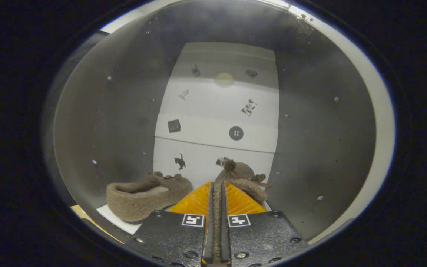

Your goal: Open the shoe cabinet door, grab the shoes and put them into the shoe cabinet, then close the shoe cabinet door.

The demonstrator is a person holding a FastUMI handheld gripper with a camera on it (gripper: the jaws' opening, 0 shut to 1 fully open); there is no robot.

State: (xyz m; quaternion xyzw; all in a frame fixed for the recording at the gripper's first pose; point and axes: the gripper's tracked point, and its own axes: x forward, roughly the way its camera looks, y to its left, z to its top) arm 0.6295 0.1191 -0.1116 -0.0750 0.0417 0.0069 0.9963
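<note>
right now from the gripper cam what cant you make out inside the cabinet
- Held shoe: gripper fingers, shut on it, hide its near part.
- Cabinet floor: covered by the other shoe and the gripper.
- Stickers on the back panel: too small to read.

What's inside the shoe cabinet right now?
One brown shoe lies on the cabinet floor left of the gripper, which is shut on the second shoe. The gripper hides that shoe's underside.
</note>
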